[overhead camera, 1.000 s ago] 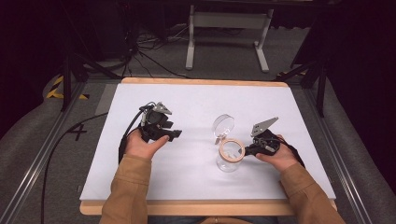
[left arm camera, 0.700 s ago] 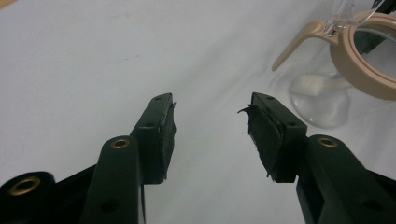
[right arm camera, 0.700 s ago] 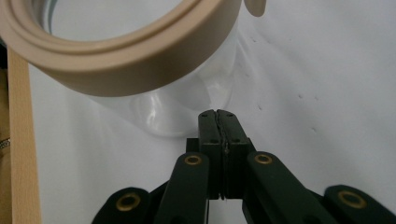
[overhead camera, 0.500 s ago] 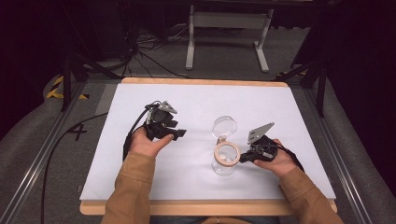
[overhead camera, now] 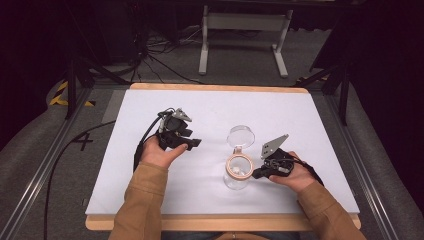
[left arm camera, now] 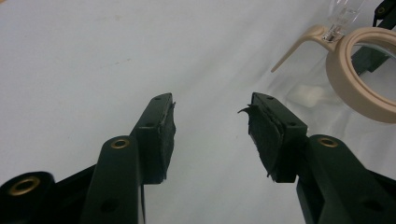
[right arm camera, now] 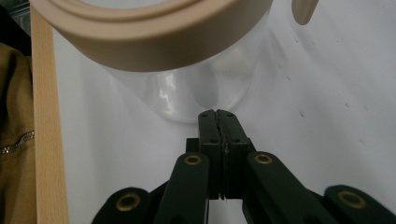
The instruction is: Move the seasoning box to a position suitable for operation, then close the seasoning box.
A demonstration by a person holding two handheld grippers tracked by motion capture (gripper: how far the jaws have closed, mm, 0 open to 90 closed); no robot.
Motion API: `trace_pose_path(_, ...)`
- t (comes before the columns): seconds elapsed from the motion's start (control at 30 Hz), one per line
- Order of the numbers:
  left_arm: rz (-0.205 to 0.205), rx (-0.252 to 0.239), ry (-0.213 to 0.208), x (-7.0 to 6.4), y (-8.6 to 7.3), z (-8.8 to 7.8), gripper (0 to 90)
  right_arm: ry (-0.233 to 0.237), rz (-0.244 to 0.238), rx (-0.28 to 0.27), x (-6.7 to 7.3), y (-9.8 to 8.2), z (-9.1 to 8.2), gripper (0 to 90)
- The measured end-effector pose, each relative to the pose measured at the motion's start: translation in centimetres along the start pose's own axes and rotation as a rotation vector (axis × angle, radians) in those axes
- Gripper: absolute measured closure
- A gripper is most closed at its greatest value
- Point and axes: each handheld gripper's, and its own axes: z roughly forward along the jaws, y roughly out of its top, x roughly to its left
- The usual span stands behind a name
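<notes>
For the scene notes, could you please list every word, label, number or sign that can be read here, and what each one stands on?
"4": a dark mark on the grey floor left of the table.
Black-and-yellow hazard stripes, no text: on the floor at far left.
Jar, its lid and both grippers: no lettering to be read.

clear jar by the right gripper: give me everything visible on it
The jar looks like clear glass or plastic, with a beige ring round its mouth and a clear hinged lid swung open behind it. It stands upright on the white table, something small and white inside. The right gripper, jaws shut and empty, sits at its side; contact is unclear.
</notes>
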Motion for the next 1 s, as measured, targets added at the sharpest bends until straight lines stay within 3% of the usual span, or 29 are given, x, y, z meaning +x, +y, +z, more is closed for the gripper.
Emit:
trace_pose_path(0.27, -0.004, -0.012, -0.01, 0.1, 0.1, 0.0, 51.5, -0.014, 0.019, -0.023, -0.1, -0.1, -1.2, 89.4)
trace_pose_path(0.53, 0.004, -0.059, -0.034, -0.3, 0.4, 0.1, 54.8, -0.06, 0.052, -0.127, -0.1, -0.2, -4.1, 89.5)
trace_pose_path(0.77, -0.012, -0.163, -0.08, -1.0, 0.9, 0.5, 68.1, -0.064, 0.062, -0.215, 0.8, 0.4, -5.7, 89.5)
trace_pose_path(0.93, -0.01, -0.209, -0.102, -1.6, 1.5, 1.5, 85.5, -0.055, 0.054, -0.269, 1.9, 1.1, -6.1, 89.5)
trace_pose_path(1.0, -0.003, -0.21, -0.09, -1.8, 1.7, 1.8, 89.8, -0.056, 0.051, -0.279, 2.1, 1.2, -6.2, 89.6)
